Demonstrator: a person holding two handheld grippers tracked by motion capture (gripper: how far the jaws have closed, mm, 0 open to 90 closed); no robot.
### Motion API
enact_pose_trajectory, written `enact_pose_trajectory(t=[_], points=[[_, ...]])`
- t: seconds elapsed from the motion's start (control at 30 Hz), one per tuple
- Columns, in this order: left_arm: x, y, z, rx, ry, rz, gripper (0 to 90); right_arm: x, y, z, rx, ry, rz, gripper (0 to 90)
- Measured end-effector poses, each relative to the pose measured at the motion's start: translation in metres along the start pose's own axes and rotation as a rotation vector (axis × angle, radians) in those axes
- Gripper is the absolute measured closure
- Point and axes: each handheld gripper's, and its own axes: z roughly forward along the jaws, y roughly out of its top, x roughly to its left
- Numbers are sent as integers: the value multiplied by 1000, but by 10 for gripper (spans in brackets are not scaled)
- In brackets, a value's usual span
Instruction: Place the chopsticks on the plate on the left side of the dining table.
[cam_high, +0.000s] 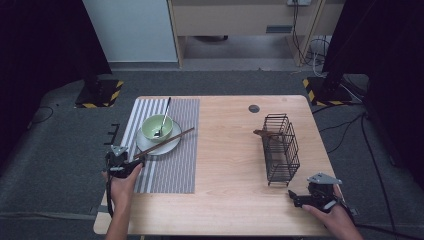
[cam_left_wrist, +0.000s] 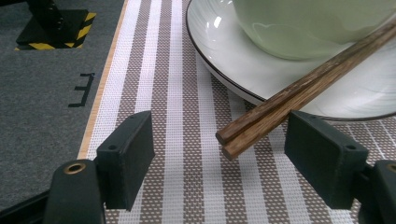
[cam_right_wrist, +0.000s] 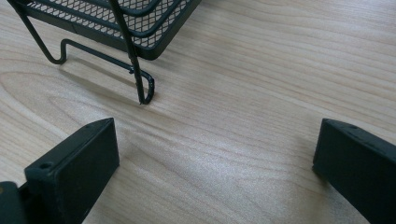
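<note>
**Two chopsticks between my left tongs, not yet gripped**

Two dark brown wooden chopsticks (cam_left_wrist: 299, 91) lie side by side, square-cut at the near ends, with the grain showing along them. They slant across the rim of the white plate (cam_left_wrist: 224, 51) and past the pale green bowl (cam_left_wrist: 303, 23) that sits on it. Their near ends jut out over the striped placemat (cam_left_wrist: 177, 140). My left tongs (cam_left_wrist: 219, 149) stand open, one jaw on either side of those ends, neither pad touching the wood. From above, the chopsticks (cam_high: 165, 142) run from my left tongs (cam_high: 137, 162) up past the bowl, which holds a spoon (cam_high: 164, 117). My right tongs (cam_right_wrist: 215, 168) are open over bare table (cam_right_wrist: 243, 93), near the foot of the black wire rack (cam_right_wrist: 135, 28).
</note>
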Motion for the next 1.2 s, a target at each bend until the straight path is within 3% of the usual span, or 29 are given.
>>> enact_pose_trajectory(t=[0.67,0.9,0.97,1.2], points=[[17,3,11,-39,53,-5,271,0,0,0,-1,-2,2,3],[16,4,5,-48,55,18,270,0,0,0,-2,-4,3,4],[17,5,4,-59,54,5,279,0,0,0,-2,-4,3,4],[20,8,12,-43,64,13,283,0,0,0,-2,-4,3,4]])
